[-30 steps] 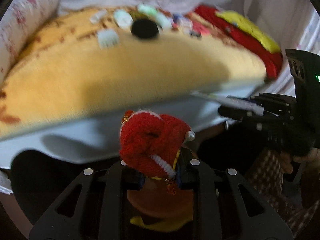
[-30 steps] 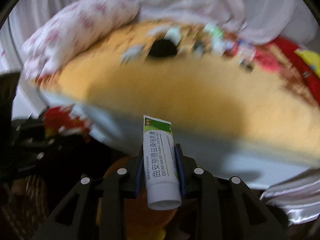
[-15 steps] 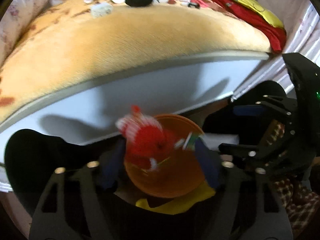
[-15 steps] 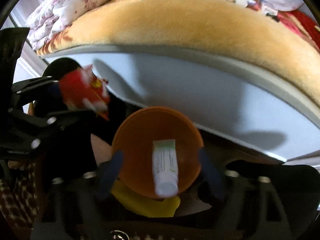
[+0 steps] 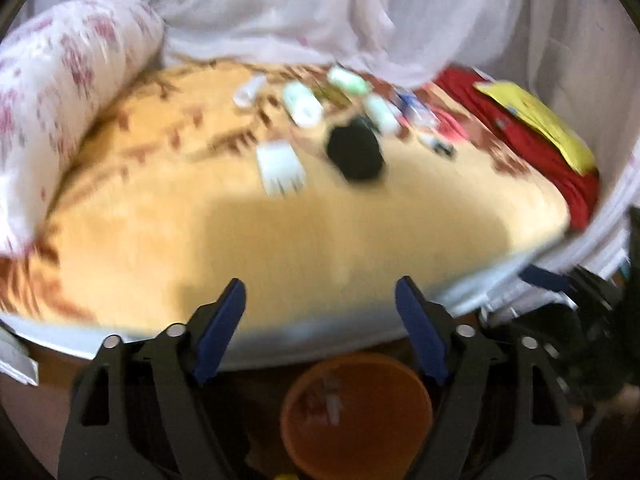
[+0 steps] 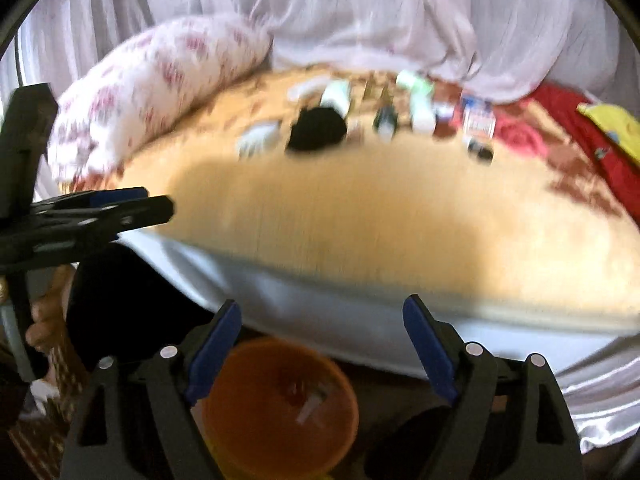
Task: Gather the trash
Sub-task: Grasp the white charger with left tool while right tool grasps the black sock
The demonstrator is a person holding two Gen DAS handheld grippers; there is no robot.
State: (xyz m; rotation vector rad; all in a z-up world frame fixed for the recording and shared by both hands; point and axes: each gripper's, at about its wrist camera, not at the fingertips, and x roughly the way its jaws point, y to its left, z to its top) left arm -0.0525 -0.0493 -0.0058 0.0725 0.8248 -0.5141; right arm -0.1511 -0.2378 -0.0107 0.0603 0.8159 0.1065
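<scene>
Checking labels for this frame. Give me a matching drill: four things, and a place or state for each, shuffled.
Things:
1. orange bin
2. black lump
3. floral pillow
4. left gripper

Places or states:
A. on the blanket among small items
B. on the floor below the bed edge
C. jaws wide, nothing between them
D. at the blanket's left edge

Pairs: 1-B, 2-A, 3-D, 4-C

place: home bedroom | cues: bed with yellow blanket point(image 5: 320, 232), floral pillow point(image 5: 60, 120), curtain point(image 6: 360, 8)
</scene>
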